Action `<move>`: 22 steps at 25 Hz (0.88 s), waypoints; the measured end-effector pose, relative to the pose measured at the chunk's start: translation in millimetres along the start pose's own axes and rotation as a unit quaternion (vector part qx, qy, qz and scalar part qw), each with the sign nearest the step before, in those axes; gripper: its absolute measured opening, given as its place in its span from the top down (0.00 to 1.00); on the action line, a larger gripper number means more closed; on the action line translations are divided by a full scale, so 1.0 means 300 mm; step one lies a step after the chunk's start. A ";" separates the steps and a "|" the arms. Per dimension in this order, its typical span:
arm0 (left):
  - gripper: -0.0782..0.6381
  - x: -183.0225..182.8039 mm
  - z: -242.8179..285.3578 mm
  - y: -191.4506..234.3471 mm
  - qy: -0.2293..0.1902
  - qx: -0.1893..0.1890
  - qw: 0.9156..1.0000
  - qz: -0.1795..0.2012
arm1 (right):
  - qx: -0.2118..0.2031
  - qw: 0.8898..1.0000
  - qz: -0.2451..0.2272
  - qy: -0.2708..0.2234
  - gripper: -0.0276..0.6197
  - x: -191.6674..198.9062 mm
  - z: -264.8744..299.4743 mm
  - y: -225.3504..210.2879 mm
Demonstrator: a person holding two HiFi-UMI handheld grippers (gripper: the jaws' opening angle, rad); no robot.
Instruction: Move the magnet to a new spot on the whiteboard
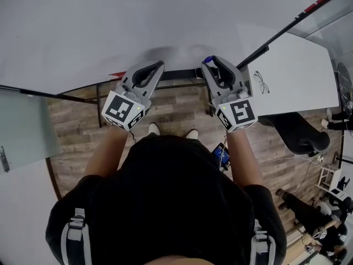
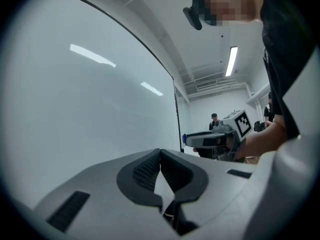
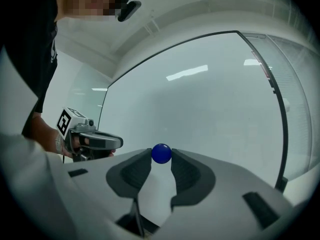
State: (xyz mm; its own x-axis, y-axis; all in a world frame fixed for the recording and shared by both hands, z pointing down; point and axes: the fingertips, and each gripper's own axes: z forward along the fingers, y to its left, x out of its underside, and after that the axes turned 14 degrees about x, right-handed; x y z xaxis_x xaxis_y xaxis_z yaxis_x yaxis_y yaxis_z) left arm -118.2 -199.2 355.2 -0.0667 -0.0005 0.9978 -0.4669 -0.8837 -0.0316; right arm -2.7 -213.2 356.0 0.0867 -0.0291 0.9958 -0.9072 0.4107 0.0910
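The whiteboard point(image 1: 110, 26) fills the top of the head view, and both grippers point at it. A small round blue magnet point(image 3: 161, 153) sits between the tips of my right gripper point(image 3: 161, 156), whose pads press on its two sides. In the head view the magnet point(image 1: 208, 59) is at the board's surface, at the tip of the right gripper point(image 1: 210, 63). I cannot tell whether it touches the board. My left gripper point(image 1: 159, 65) hovers beside it to the left, near the board, with its jaws together and nothing between them point(image 2: 160, 153).
A white table point(image 1: 309, 76) with a pair of glasses point(image 1: 262, 83) stands to the right, and a black chair point(image 1: 300, 132) is tucked under it. The board's dark stand bars point(image 1: 83, 90) cross the wooden floor point(image 1: 77, 126) below. People are at the lower right point(image 1: 309, 214).
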 end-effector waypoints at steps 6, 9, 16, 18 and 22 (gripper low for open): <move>0.88 0.057 -0.034 -0.030 0.009 -0.006 1.000 -0.008 | -0.032 0.999 0.030 0.015 0.77 0.048 -0.041 0.048; 0.88 0.070 -0.036 -0.042 0.011 -0.008 1.000 -0.010 | -0.039 0.999 0.031 0.018 0.77 0.062 -0.053 0.051; 0.88 0.056 -0.049 -0.053 0.007 -0.018 1.000 -0.015 | -0.048 0.998 0.040 0.010 0.77 0.048 -0.062 0.054; 0.88 0.048 -0.045 -0.060 0.006 -0.021 1.000 -0.014 | -0.051 0.998 0.044 0.007 0.77 0.045 -0.067 0.053; 0.88 0.047 -0.044 -0.071 0.008 -0.028 1.000 -0.010 | -0.057 0.997 0.045 0.006 0.77 0.052 -0.076 0.052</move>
State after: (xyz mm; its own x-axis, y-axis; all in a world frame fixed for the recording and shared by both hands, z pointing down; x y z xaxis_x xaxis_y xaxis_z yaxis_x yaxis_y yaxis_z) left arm -120.9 -174.1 369.1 -0.0703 0.0256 0.9972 -0.5164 -0.8563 -0.0144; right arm -6.1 -186.6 372.8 0.0122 0.0237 0.9996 -0.8592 0.5117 -0.0016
